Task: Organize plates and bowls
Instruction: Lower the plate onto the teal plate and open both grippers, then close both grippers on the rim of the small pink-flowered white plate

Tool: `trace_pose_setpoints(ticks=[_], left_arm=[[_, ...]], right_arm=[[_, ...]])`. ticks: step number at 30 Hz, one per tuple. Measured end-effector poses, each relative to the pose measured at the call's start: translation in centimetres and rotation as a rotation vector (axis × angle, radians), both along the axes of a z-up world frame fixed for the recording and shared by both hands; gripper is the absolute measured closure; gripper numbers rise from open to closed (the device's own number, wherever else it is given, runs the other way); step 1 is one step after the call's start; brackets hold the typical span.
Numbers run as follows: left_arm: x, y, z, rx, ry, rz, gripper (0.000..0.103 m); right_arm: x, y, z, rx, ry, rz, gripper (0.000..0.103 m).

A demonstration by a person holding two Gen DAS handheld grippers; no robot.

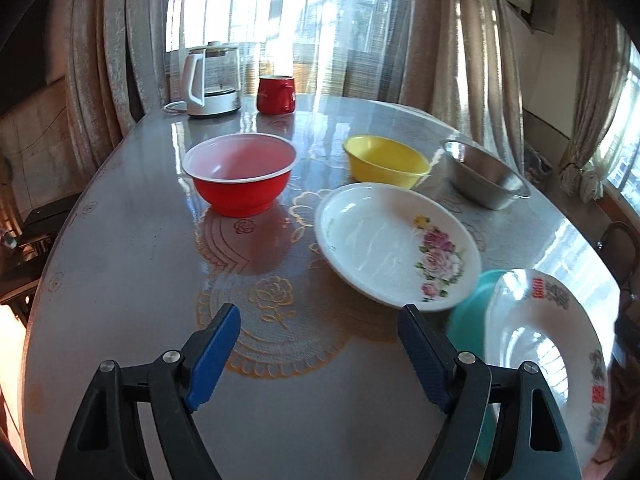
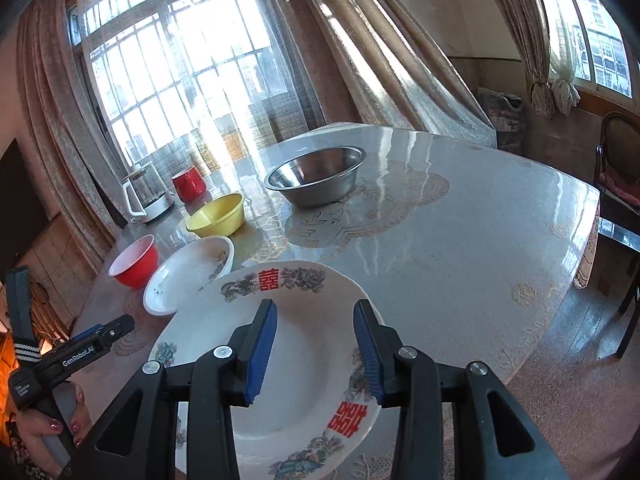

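Both grippers (fingers apart) above the red-character plate (image 2: 304, 364), nothing held.

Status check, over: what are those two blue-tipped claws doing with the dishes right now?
Left gripper open, empty above table. Right gripper open over white plate with red characters, not gripping. Rose-patterned white plate beside it; nothing blocking.

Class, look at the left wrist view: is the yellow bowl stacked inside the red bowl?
No. The yellow bowl stands on the table by itself, apart from the red bowl, with bare tabletop between them.
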State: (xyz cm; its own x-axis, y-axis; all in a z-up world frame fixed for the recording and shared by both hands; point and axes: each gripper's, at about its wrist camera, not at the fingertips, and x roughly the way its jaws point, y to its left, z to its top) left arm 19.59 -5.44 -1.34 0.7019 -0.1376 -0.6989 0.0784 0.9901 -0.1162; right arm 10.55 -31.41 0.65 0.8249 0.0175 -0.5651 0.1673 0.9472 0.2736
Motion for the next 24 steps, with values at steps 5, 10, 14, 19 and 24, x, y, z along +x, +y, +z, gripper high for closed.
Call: trace_pose_setpoints(ticks=[5,10,14,19,24], left_arm=[[3.5,0.9,-1.2,-0.074,0.054,0.020,0.023],[4.7,0.5,-1.0,-0.101,0.046,-0.004,0.024],[4.9,0.9,-1.3,-0.124,0.066,-0.032,0.027],[4.9,0.9,-1.4,-0.155,0.075,-0.094,0.034],[5.4,1.2,-1.7,-0.176,0.086,-0.101,0.046]], right_arm=[[3.2,1.3,0.6,0.012,0.069,0.029,0.062],[7.0,3.0,1.1,0.045,0.121,0.089,0.062],[10.7,5.0,1.9,0.004,0.156,0.131,0.062],[15.8,7.1,1.0,0.008,0.257,0.181,0.062],[19.4,8.6,-1.0,-0.009,0.350,0.214,0.062]])
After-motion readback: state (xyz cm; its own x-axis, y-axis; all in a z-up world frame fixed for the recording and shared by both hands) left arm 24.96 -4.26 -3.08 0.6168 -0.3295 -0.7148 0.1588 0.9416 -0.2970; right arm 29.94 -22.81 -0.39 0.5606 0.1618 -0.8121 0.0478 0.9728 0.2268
